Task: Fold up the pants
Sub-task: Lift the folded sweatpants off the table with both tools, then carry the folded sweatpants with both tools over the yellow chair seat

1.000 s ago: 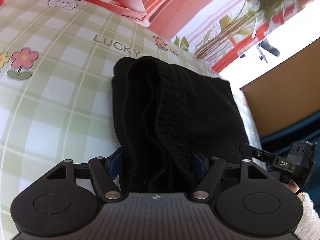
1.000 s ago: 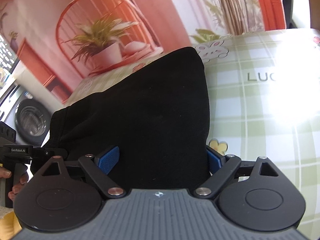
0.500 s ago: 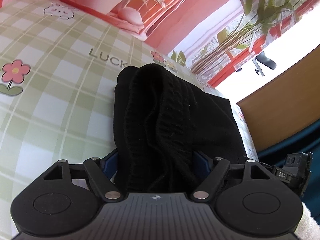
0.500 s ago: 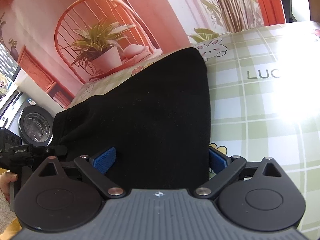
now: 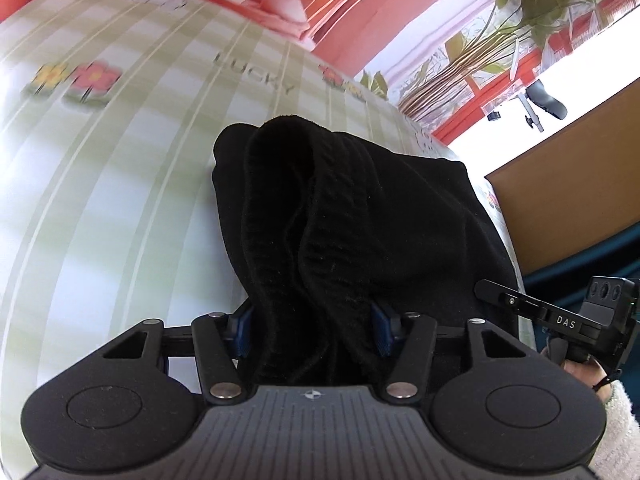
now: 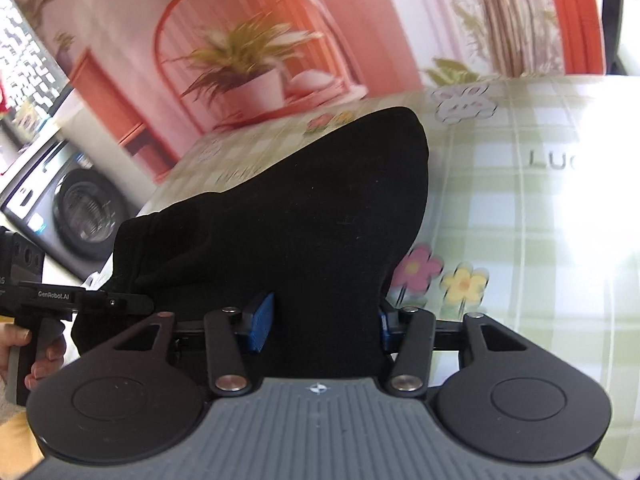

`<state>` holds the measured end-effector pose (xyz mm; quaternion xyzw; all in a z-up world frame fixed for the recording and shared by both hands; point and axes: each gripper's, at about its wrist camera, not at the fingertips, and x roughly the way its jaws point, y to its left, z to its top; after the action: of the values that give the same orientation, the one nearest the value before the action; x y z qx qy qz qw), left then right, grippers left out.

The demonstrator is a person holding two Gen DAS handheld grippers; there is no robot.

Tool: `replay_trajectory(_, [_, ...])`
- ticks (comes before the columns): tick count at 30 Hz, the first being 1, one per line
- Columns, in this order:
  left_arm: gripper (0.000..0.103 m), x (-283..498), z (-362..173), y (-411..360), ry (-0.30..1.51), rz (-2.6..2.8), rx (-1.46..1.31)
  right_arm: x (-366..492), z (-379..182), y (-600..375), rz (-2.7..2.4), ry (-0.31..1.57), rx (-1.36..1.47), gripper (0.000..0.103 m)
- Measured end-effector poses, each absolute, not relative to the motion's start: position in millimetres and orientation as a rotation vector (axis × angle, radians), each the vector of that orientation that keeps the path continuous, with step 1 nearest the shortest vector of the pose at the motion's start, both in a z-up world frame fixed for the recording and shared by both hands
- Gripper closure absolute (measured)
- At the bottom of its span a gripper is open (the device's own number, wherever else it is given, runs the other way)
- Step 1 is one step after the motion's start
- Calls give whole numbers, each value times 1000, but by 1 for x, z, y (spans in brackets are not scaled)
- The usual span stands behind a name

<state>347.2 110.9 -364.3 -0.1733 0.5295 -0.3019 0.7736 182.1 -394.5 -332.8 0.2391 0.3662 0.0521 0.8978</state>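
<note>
- Your left gripper (image 5: 312, 330) has just been closing, and the black pants (image 5: 344, 216) fill the gap between its blue pads (image 5: 242, 330). Both pads look pressed into the bunched, ribbed folds, so it's pinching the cloth.
- Same deal on your right gripper (image 6: 320, 326): the jaws have just been closing, and the blue pads (image 6: 262, 322) sit against either side of a smooth fold of the pants (image 6: 304, 220). That one's clamped on fabric too.
- The pants sit as a folded dark bundle on the green-and-white checked tablecloth (image 5: 120, 200), the one with flowers and "LUCKY" printed on it. The near edge runs into both grippers and the rest lies on the cloth beyond them.
- From the left wrist view, your right hand (image 5: 580, 368) holds its handle at the far right edge, fuzzy white sleeve below it.
- From the right wrist view, your left hand (image 6: 28, 354) grips its handle at the left edge.
- Both backgrounds are pretty smeared.
</note>
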Motion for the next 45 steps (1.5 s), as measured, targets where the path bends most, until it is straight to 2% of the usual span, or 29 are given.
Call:
replay_trajectory(3, [40, 332, -367, 118, 1130, -646, -379, 170, -335, -391, 140, 765, 505, 51])
replay_trajectory(6, [32, 331, -373, 123, 1114, -625, -396, 169, -337, -391, 145, 763, 515, 45])
replay_trajectory(8, [30, 330, -374, 122, 1089, -637, -379, 171, -340, -393, 137, 766, 525, 38])
replay_trajectory(11, [28, 330, -374, 123, 1071, -647, -368, 173, -344, -396, 129, 769, 531, 29])
replay_trajectory(16, [23, 329, -371, 112, 1044, -607, -367, 172, -358, -405, 123, 761, 624, 25])
replay_trajectory(17, [23, 326, -369, 108, 1036, -592, -347, 172, -358, -405, 120, 755, 628, 25])
replay_trajectory(18, [28, 324, -367, 105, 1029, -579, -322, 172, -357, -404, 116, 754, 629, 25])
replay_trajectory(21, [44, 320, -360, 106, 1025, -573, -309, 175, -356, -400, 119, 757, 638, 32])
replay_trajectory(23, [48, 317, -354, 108, 1020, -573, -307, 174, -349, -397, 130, 747, 609, 48])
replay_trajectory(26, [51, 308, -344, 102, 995, -550, -272, 169, -336, -390, 143, 721, 552, 61])
replay_trajectory(35, [52, 285, -309, 116, 910, -472, -319, 169, -298, -367, 224, 637, 452, 63])
replay_trajectory(45, [52, 236, -237, 192, 759, -345, -357, 187, -232, -300, 390, 541, 351, 64])
